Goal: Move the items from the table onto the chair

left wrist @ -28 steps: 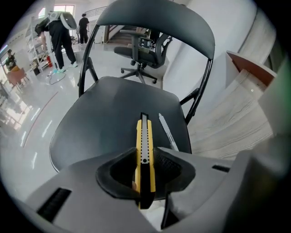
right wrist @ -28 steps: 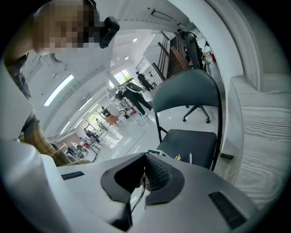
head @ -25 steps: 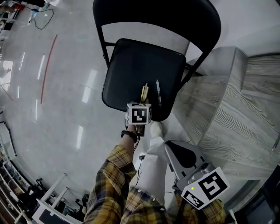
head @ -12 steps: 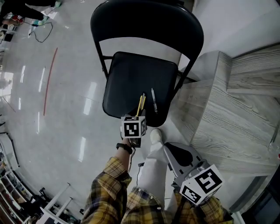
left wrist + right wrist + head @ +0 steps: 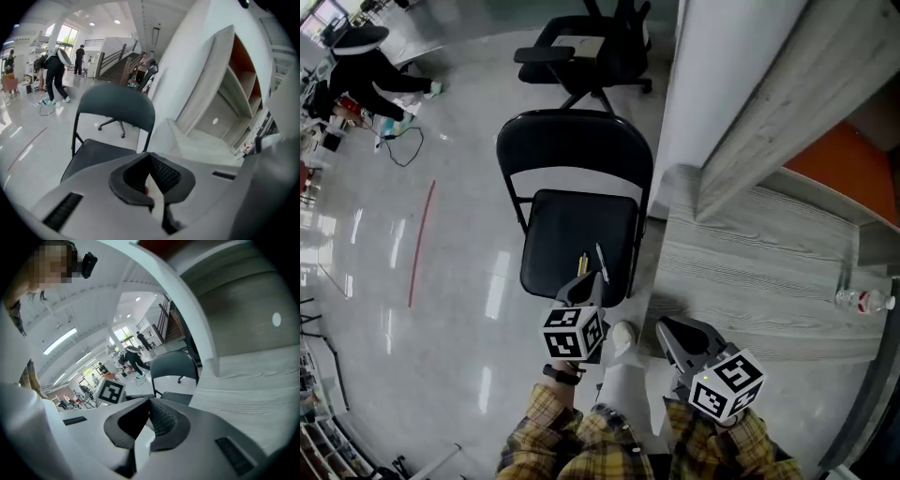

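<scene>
The black folding chair [image 5: 558,239] stands on the glossy floor [image 5: 441,309], just beside the left end of the grey wood-grain tabletop [image 5: 750,272]. 2 of the task's items lie on its seat near the front edge: a yellow pencil [image 5: 581,264] and, just right of it, a pale pen [image 5: 602,262], side by side and roughly parallel, both pointing from front to back

The left tongs [image 5: 586,283] hang over the front edge of the seat in the head view, tips close to the near ends of the pencil and pen. Their jaws have just been closing and now sit pressed together, with nothing between the pads; the left gripper view shows the chair ahead of and below them

The right tongs [image 5: 670,330] are at the near edge of the tabletop, jaws also fully together and holding nothing, aimed across the bare wood

A clear water bottle [image 5: 862,301] lies on its side at the far right of the tabletop, well apart from both tongs. Behind the folding chair stands a black office chair [image 5: 591,47], and a red line [image 5: 420,246] marks the floor to the left
</scene>
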A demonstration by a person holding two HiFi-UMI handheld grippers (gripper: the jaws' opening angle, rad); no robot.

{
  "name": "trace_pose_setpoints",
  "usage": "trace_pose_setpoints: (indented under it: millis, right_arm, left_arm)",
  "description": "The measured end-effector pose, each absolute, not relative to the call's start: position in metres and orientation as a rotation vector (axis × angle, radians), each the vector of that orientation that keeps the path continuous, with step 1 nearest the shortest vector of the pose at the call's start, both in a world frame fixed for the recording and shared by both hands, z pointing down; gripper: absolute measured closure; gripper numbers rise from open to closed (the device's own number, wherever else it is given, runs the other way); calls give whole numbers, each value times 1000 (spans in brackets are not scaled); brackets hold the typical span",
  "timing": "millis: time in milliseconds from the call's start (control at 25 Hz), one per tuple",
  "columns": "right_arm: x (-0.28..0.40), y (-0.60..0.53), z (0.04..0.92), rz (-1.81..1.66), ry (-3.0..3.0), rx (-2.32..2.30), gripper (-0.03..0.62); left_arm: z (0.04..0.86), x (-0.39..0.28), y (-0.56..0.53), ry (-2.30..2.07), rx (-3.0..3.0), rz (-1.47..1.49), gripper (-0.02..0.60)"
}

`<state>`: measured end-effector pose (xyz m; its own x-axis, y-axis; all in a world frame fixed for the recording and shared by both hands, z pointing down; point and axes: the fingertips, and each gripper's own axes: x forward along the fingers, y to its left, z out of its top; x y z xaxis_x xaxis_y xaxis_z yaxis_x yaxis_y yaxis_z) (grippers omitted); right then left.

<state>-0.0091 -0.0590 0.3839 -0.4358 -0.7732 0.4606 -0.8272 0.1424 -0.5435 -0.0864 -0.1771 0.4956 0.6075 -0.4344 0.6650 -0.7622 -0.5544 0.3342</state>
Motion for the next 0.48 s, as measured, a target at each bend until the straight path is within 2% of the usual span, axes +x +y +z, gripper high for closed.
trace_pose_setpoints:
  millis: [200,480]
  right_arm:
    - [73,-7,332,1091,-2294,1793,577]
    - [251,87,289,859,-2090,2115,577]
  left_arm:
    - [389,-19,-119,-860,2385,653,577]
    - [320,120,-21,-680,2485,603,577]
